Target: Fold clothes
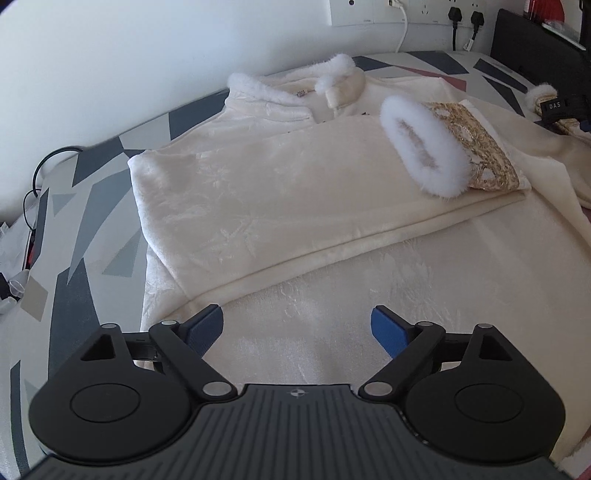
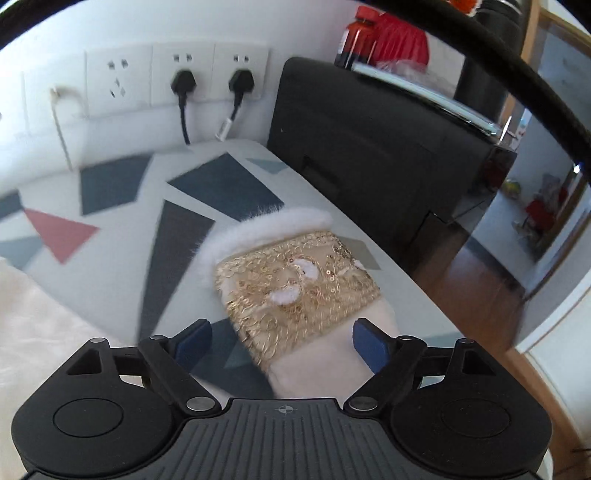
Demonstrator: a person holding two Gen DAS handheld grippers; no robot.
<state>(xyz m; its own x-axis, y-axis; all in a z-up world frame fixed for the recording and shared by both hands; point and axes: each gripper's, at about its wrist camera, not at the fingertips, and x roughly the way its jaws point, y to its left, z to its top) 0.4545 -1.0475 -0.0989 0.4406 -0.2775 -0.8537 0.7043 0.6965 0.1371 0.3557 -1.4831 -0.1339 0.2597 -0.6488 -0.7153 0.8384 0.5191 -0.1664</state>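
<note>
Through your left wrist camera, your left tongs (image 1: 296, 329) stand wide with nothing between the blue pads (image 1: 388, 330), hovering over the lower part of the cream coat (image 1: 295, 258). The coat lies flat on the bed (image 1: 62, 288), whose cover has grey, dark blue and pink shapes. The fur collar (image 1: 291, 83) points toward the white wall (image 1: 129, 55). One sleeve (image 1: 277, 192) is folded across the body of the coat, and its cuff (image 1: 424, 151), white fur with a gold embroidered band behind it, rests on the coat's upper right part. At the far right edge you can see the other cuff (image 1: 541, 92) with your right tongs (image 1: 565, 107) as a dark shape just at it; whether they touch cannot be told from here. Sockets (image 1: 369, 13) with plugs sit on the wall above the bed, and a black cable (image 1: 40, 173) hangs at the bed's left edge.

Through your right wrist camera, your right tongs (image 2: 281, 345) are also spread wide. The second sleeve (image 2: 317, 365) runs between the pads without either one pressing on it. Its gold band (image 2: 295, 288) and fur cuff (image 2: 269, 229) lie ahead of the tongs, over the patterned bed (image 2: 110, 206). The picture is blurred at the edges. A black cabinet (image 2: 369, 140) stands past the bed's edge, with wall sockets (image 2: 177, 77) to its left, two of them plugged. A strip of the coat's body shows at the far left.
</note>
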